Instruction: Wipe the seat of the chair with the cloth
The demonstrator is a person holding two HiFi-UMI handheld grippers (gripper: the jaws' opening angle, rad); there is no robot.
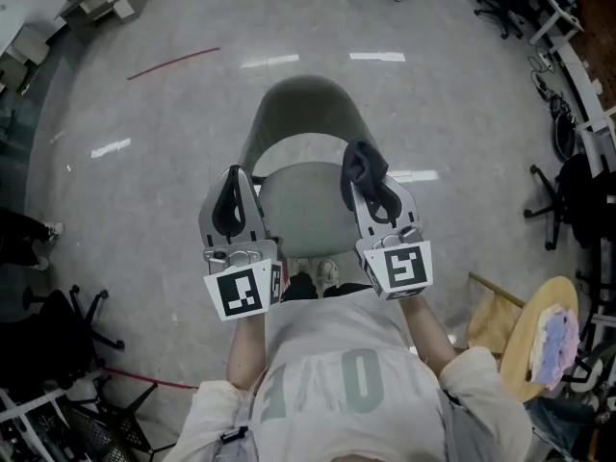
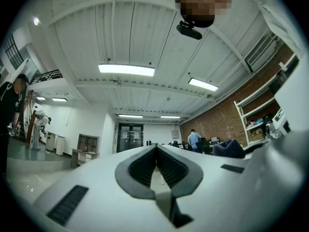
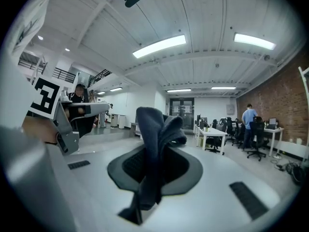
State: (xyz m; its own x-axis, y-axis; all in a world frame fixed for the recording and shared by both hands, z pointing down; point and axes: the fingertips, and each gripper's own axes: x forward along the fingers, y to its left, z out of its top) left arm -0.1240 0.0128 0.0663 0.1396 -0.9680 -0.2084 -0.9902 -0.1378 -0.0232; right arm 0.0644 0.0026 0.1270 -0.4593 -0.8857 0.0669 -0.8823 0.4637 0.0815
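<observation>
Cloth (image 3: 154, 134): dark blue-grey, soft and thick, bunched into upright folds. It is pinched between the two black ribbed pads of the right claw (image 3: 155, 158). A rounded fold rises above the pads and droops to the right, and a narrow tail runs down between them toward the camera. Open room and ceiling lie behind it in the right gripper view.

In the head view the cloth (image 1: 364, 166) sits at the tip of the right claw (image 1: 371, 186), over the right edge of the seat (image 1: 298, 210), close to where the seat meets the backrest (image 1: 303, 104). Contact with the seat cannot be judged from this view.

Chair (image 1: 289, 133): muted grey-green, with a smooth rounded seat and a curved backrest arching behind it. It stands on the polished grey floor (image 1: 144, 191), directly in front of the person (image 1: 337, 383), whose shoes (image 1: 320, 273) are just at the seat's near edge.

Left claw (image 2: 156, 153): its pads are drawn together, meeting at the tips with nothing between them. In the head view the left claw (image 1: 231, 202) is held over the seat's left edge, level with the right one. The marker cubes of both face the camera.

Background: a red line (image 1: 173, 63) on the floor beyond the chair, and dark office chairs (image 1: 563, 195) along the right edge.
</observation>
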